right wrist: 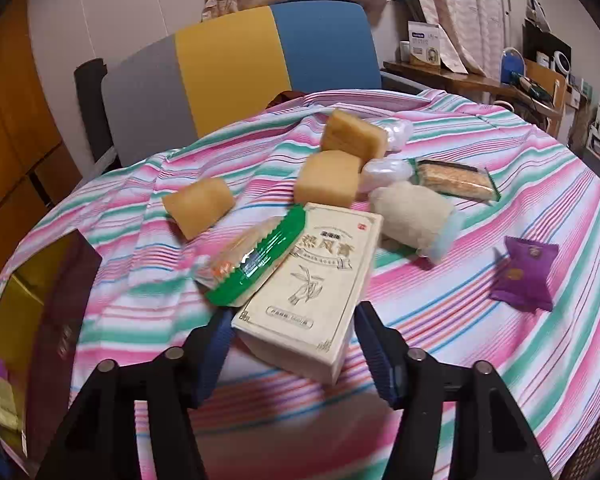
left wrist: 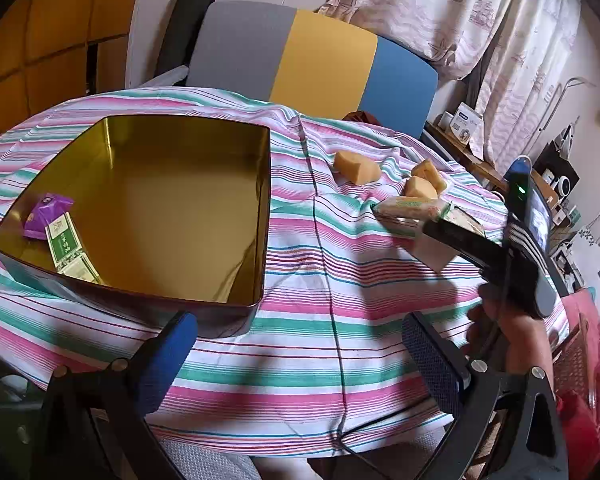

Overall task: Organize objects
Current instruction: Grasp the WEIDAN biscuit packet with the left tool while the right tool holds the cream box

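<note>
A gold-lined tin box (left wrist: 188, 128) sits on the striped tablecloth, holding a purple packet (left wrist: 46, 214) and a green card pack (left wrist: 66, 246). My left gripper (left wrist: 300, 344) is open and empty in front of the tin. My right gripper (right wrist: 294, 344) is shut on a cream carton (right wrist: 316, 284), lifted above the cloth with a green-edged snack packet (right wrist: 252, 260) lying on it. The left wrist view shows the right gripper (left wrist: 440, 232) holding them. Yellow cake blocks (right wrist: 198, 206), (right wrist: 328, 178), (right wrist: 352, 134) lie beyond.
A white fluffy roll (right wrist: 414, 216), two white wrapped pieces (right wrist: 386, 172), a bar in a green wrapper (right wrist: 456, 180) and a purple packet (right wrist: 526, 276) lie on the cloth. A grey, yellow and blue chair back (right wrist: 228, 68) stands behind the table. The tin (right wrist: 40, 320) is at left.
</note>
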The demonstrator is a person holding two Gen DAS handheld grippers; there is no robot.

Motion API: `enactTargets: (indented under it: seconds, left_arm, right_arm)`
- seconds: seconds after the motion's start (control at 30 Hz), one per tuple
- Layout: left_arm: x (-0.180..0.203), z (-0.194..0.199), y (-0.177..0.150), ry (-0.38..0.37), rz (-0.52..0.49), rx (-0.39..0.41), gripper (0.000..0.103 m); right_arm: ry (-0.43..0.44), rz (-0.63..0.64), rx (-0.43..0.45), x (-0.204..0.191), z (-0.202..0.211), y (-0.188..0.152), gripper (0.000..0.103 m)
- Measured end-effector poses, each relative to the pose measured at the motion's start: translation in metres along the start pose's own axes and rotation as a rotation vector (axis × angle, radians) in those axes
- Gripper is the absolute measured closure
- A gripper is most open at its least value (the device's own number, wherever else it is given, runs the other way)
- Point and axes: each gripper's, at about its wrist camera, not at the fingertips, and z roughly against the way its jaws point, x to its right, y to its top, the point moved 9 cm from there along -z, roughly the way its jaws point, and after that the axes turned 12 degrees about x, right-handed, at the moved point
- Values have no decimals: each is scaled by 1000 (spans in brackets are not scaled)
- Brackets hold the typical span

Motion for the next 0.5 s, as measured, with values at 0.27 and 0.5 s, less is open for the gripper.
enactTargets:
  seconds: [0.27, 0.5]
  left_arm:
    - [12, -7, 2, -17, 14, -5, 0]
    - [22, -9, 5, -17, -23, 2, 0]
  right_arm:
    - [51, 24, 50, 34, 12, 14, 47]
    - [322, 47, 9, -13, 37, 3, 47]
